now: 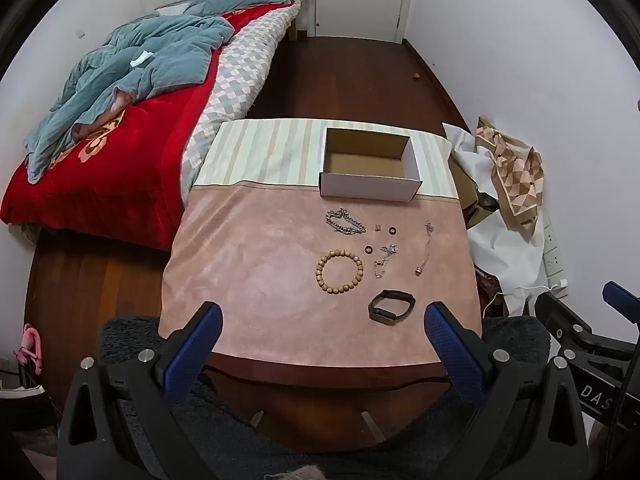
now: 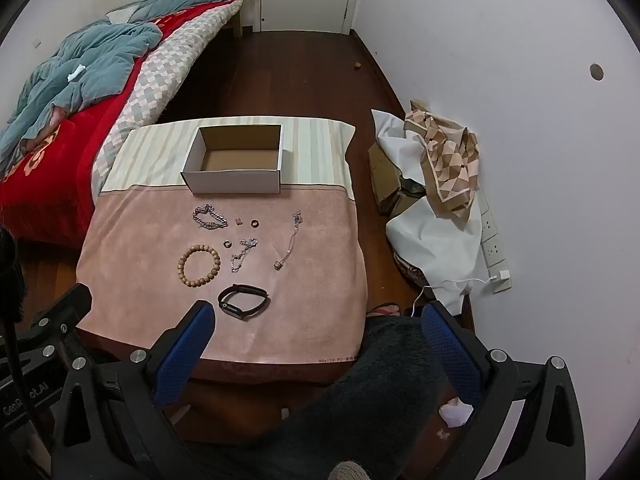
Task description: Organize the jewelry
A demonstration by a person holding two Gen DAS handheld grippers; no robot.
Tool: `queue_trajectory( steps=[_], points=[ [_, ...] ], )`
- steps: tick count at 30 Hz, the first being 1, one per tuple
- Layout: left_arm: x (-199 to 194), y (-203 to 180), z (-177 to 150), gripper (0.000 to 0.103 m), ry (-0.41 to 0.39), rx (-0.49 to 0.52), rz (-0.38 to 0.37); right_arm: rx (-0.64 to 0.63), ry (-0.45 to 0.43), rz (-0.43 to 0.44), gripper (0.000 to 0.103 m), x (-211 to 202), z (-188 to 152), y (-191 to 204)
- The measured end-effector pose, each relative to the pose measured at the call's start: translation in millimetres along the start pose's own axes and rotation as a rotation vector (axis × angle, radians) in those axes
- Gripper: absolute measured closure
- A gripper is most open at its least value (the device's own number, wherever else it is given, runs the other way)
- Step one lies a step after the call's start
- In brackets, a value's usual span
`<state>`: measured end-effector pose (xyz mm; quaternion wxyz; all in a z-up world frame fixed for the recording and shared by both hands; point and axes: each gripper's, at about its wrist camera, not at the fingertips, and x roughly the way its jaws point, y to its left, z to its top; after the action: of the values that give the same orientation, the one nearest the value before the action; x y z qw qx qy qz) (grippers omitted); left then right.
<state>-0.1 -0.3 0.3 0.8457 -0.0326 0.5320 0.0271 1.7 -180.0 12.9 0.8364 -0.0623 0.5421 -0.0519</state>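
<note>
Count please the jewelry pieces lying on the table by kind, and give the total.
Bead bracelet: 1
Black band: 1
Heavy silver chain: 1
Thin silver chains: 2
Dark rings: 2
Small metal piece, too small to tell its kind: 1
Total: 8
All lie on the mat; the box holds none.

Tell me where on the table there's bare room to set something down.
The pink mat is bare to the left of the bead bracelet and chain bracelet, up to its left edge. The striped cloth left of the box is free too. It is crowded from the bracelets across to the thin necklace, down to the black band.
</note>
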Motion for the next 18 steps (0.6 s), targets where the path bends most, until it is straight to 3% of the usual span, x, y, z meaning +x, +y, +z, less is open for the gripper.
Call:
queue_trajectory(
  steps=[18],
  points=[
    [-4.5, 7.2, 4.3, 0.000, -0.002, -0.006, 0.003, 0.002, 0.002, 0.008, 0.000, 1.2, -4.1, 1.7]
  ],
)
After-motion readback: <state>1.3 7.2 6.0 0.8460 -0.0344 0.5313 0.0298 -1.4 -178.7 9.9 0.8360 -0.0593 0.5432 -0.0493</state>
